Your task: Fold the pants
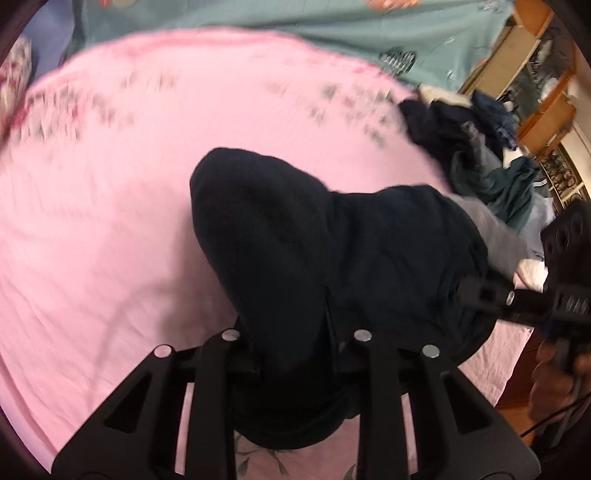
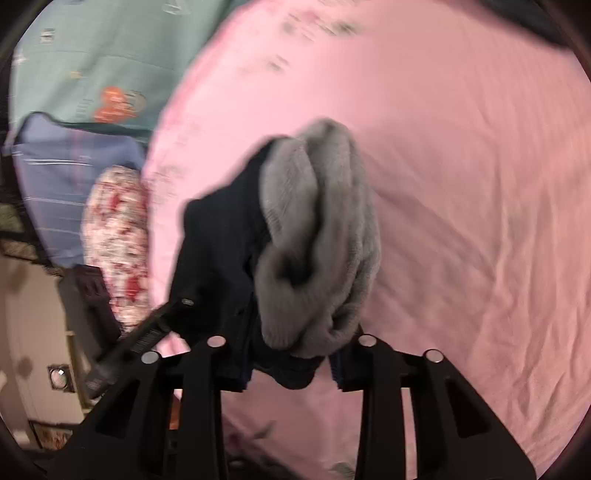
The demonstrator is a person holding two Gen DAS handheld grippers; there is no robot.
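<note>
Dark navy pants (image 1: 295, 240) with a grey fleecy lining (image 2: 317, 236) hang bunched above the pink bedsheet (image 1: 92, 221). In the left wrist view my left gripper (image 1: 295, 350) is shut on the dark cloth, which drapes over and hides the fingertips. In the right wrist view my right gripper (image 2: 291, 354) is shut on the same pants where the grey inside is turned outward. The right gripper (image 1: 484, 295) also shows at the right of the left wrist view, biting into the cloth's edge. The left gripper (image 2: 177, 306) shows at the left of the right wrist view.
A heap of dark and teal clothes (image 1: 480, 155) lies at the sheet's right edge. A teal blanket (image 1: 295, 22) lies beyond the sheet, wooden furniture (image 1: 535, 92) past it. A floral pillow (image 2: 118, 243) and blue cloth (image 2: 55, 184) sit left. A person's hand (image 1: 554, 373) holds the right gripper.
</note>
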